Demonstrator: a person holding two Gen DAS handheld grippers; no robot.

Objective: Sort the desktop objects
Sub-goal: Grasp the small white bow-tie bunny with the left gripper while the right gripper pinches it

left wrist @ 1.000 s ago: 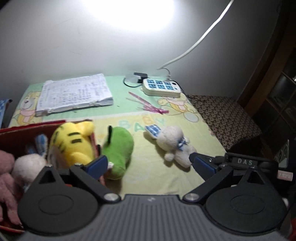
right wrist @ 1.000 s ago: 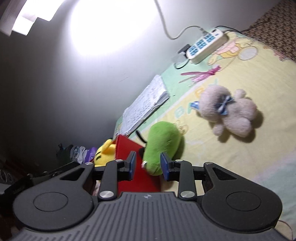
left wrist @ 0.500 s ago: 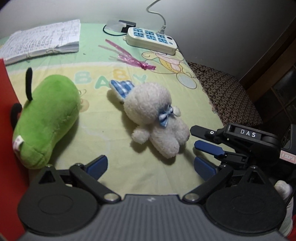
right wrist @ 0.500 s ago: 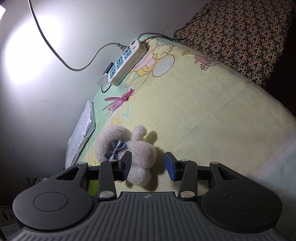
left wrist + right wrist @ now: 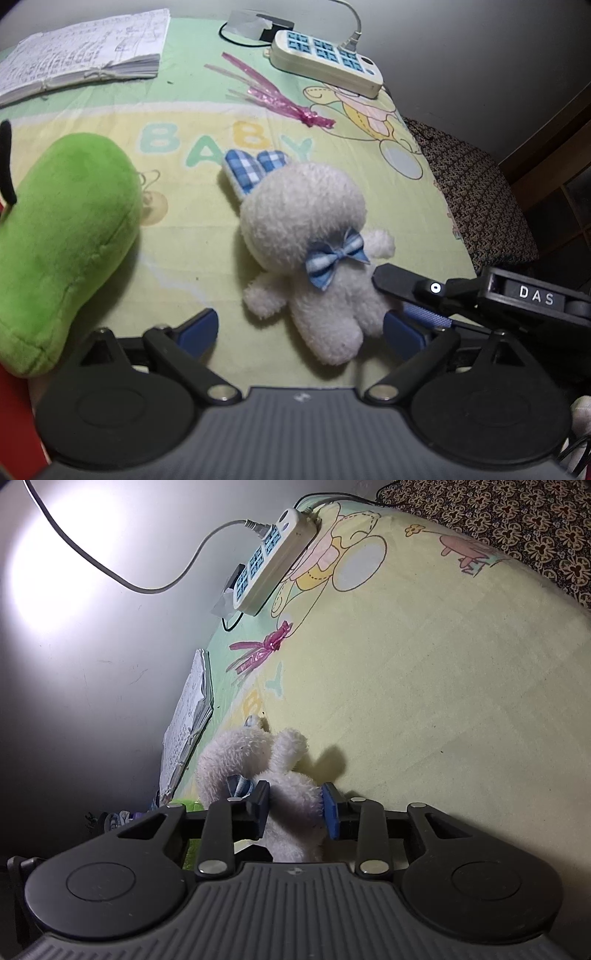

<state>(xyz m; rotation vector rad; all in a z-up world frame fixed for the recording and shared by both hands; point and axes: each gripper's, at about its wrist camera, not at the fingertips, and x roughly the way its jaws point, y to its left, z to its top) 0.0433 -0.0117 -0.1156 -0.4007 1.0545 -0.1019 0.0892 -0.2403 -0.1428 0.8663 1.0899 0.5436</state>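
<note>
Our right gripper [image 5: 295, 806] has just been closing its jaws, and its blue pads now press the body of the white plush rabbit [image 5: 306, 236] from both sides. The rabbit lies on its back on the desk cloth [image 5: 192, 258], checked ears toward the word BABY, a blue bow [image 5: 334, 258] at its neck. Our left gripper [image 5: 299, 330] hangs over the same toy with its jaws wide; they have just been narrowing a little, with the rabbit's legs between them but untouched. We see the green plush toy [image 5: 62, 236] lying well to the left of the rabbit. Farther back sit a notebook [image 5: 81, 55], a pink ribbon [image 5: 280, 99] and a power strip [image 5: 327, 61] by the wall.
</note>
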